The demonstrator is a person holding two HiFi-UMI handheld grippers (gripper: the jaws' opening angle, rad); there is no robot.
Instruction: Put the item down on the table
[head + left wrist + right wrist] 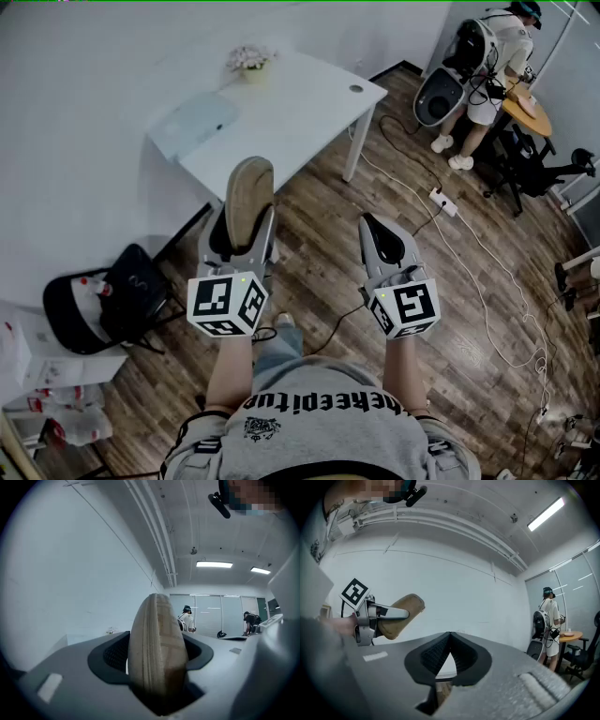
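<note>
Left gripper (246,234): clenched on the item, one jaw pressed to each broad face, as its own view showed head-on.
Item (249,187): a tan, oval, flat thing like a slipper sole, with a ribbed edge. It stood out past the jaw tips and was held in the air, not on the table.
Item's place: in the head view it overlapped the table's near edge; the height between them could not be told.
Right gripper (380,234): jaws closed tip to tip, with nothing between them. It was held beside the left one, apart from it, over the wooden floor (469,291).
Marker cubes: one on each gripper, at the end nearest the person, the left cube (227,305) and the right cube (405,309).
Table (300,103): white, standing against the wall ahead of both grippers.
On the table: a small pot of flowers (249,61) at the far edge and a pale flat sheet (192,122) near the left end.
Left of the person: a black chair (103,309) by the wall.
Far right: another person (492,56) stood at a round table, with a white power strip (442,202) and cables on the floor.
</note>
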